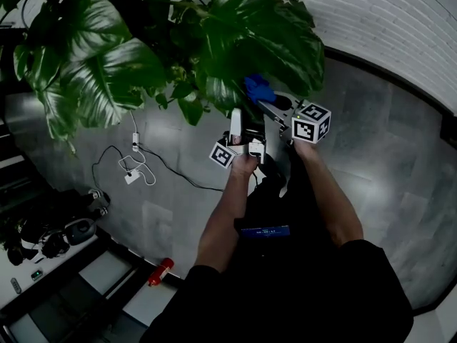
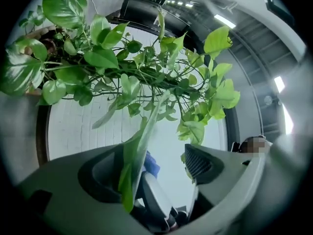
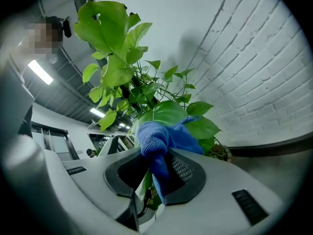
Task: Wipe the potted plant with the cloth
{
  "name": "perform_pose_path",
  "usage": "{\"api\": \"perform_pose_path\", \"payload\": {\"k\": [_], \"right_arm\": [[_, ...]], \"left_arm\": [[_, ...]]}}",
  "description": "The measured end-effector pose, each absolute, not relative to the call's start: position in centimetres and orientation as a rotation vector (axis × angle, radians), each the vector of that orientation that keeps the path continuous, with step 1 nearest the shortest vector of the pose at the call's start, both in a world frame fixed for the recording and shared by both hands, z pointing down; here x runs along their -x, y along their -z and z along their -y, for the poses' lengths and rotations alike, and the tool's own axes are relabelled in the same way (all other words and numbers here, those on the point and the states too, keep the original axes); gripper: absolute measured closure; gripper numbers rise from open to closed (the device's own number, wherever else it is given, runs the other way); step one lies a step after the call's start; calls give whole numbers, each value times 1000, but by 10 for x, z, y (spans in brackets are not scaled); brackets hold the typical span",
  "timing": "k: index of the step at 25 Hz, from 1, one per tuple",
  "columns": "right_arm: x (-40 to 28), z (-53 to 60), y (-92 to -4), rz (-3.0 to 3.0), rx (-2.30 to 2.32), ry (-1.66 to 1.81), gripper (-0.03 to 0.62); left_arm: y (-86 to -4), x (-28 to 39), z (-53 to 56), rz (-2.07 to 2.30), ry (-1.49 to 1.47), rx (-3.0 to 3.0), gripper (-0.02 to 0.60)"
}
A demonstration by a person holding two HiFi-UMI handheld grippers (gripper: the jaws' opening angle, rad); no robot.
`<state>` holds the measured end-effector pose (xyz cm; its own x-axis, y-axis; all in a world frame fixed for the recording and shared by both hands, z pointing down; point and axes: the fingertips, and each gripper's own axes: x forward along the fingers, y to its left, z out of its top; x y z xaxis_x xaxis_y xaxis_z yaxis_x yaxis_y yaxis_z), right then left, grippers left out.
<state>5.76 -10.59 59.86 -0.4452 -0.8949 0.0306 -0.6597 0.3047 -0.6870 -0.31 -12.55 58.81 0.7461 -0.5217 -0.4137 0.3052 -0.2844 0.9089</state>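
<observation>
Wiping seems under way; the right gripper [image 3: 157,174] is clamped on the blue cloth [image 3: 160,140], just beside the potted plant's [image 1: 214,41] lower leaves; the left gripper [image 2: 157,166] stands wide, a long leaf [image 2: 133,156] between its jaws; next, probably steady that leaf and stroke gently.

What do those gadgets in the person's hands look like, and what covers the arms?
The left gripper and right gripper are light grey shells with rounded jaws, lined with dark pads that have a ribbed patch. Each carries a white cube printed with black square markers. The person wears a black short-sleeved top; the forearms are bare.
</observation>
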Motion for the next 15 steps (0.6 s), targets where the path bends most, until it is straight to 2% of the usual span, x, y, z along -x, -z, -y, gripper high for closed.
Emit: {"api": "perform_pose_path", "payload": {"k": [15], "right_arm": [[-1, 33, -608, -2401, 1519, 953, 500]], "left_arm": [[-577, 10, 108, 97, 688, -1734, 187]]}}
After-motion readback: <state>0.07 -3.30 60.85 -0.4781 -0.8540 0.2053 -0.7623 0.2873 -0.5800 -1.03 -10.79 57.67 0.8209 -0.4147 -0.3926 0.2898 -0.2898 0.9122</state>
